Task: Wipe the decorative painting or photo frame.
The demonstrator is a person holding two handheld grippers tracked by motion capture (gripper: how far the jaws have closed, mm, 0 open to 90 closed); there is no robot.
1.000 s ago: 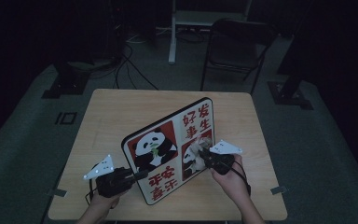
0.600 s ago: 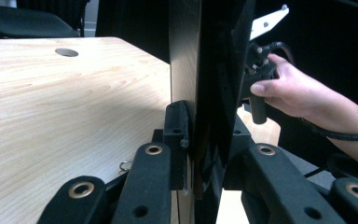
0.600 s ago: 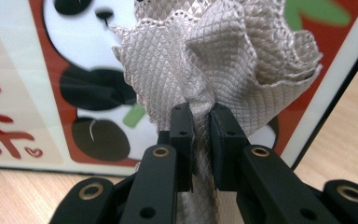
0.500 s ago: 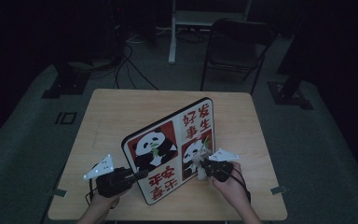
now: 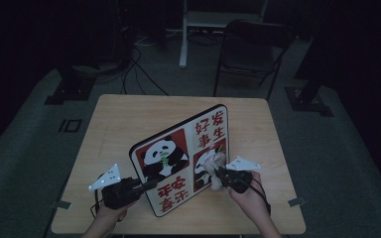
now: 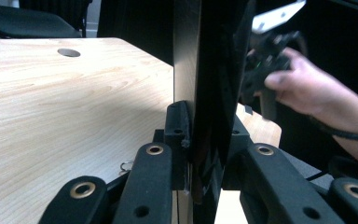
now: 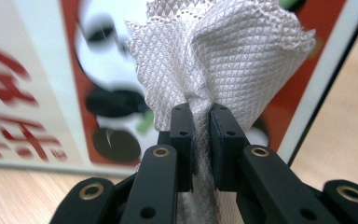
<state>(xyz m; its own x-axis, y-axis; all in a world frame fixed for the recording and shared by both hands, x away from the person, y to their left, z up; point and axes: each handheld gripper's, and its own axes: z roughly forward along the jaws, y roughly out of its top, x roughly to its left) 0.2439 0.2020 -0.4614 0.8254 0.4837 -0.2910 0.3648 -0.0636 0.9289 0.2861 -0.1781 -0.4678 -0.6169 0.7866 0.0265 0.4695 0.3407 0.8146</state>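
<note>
The work in hand is wiping a picture board: the panda board (image 5: 181,158) stands on edge on the wooden table (image 5: 129,124), tilted back a little, its long edge running from the near-left corner toward the far right. The left gripper (image 5: 146,185) is clamped on the board's near-left edge and props it upright; in the left gripper view the jaws are closed tight on either face of the dark panel (image 6: 205,93), seen edge-on. The right gripper (image 5: 218,173) pinches a bunched white cloth (image 5: 212,166) against the lower right panel of the printed face, so the surface to be cleaned lies straight ahead of that tool and spreads away to its left (the red characters and the larger panda are that way). The right hand (image 5: 250,198) is thus the one placed to wipe, and a likely stroke would run along the board's long axis. The right gripper view gives what the high view cannot: the quilted weave of the cloth (image 7: 219,60) gathered between the shut jaws, with the panda print blurred close behind. The left gripper view alone shows the board's thin edge and the right hand (image 6: 307,88) beyond it.
</note>
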